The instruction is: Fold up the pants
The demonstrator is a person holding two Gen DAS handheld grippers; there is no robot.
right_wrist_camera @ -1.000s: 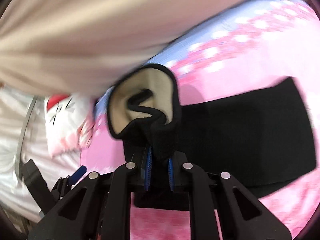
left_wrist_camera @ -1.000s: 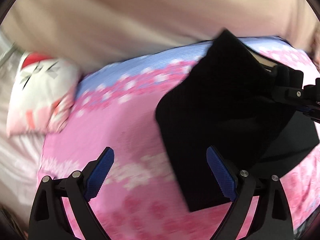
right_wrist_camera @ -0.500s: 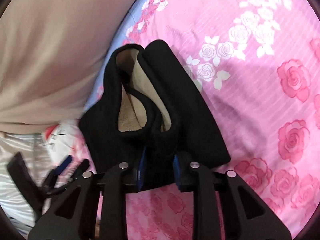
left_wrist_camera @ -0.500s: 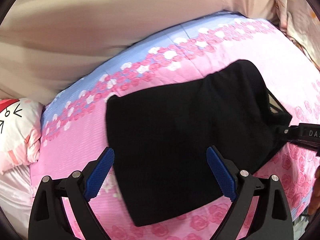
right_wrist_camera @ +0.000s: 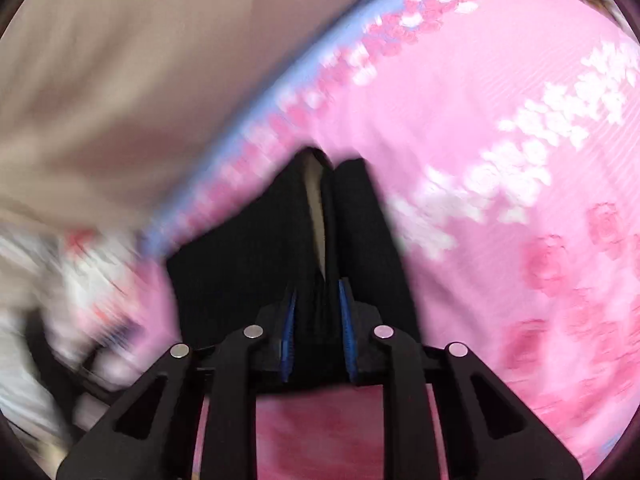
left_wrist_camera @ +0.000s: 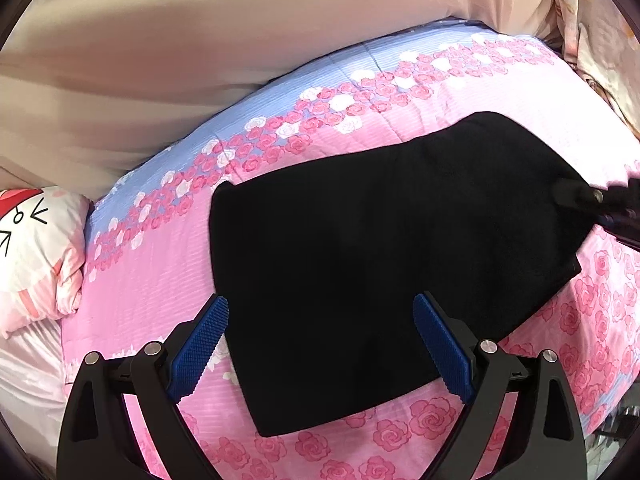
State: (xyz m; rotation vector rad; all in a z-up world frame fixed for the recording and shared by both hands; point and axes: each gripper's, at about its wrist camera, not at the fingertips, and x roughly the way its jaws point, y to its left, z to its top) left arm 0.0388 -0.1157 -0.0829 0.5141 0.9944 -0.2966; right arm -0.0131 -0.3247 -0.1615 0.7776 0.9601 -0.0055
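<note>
While hidden leftward, beige lining [right_wrist_camera: 316,204] shows in pants [right_wrist_camera: 240,264].

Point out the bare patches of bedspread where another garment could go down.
Free: the bedspread between the pillow and the pants, the strip beyond the pants up to the blue border, and a rose-print patch right of them in the right wrist view. Crowded: the middle, under the pants, and their right end, where the right tool grips the fabric.
</note>
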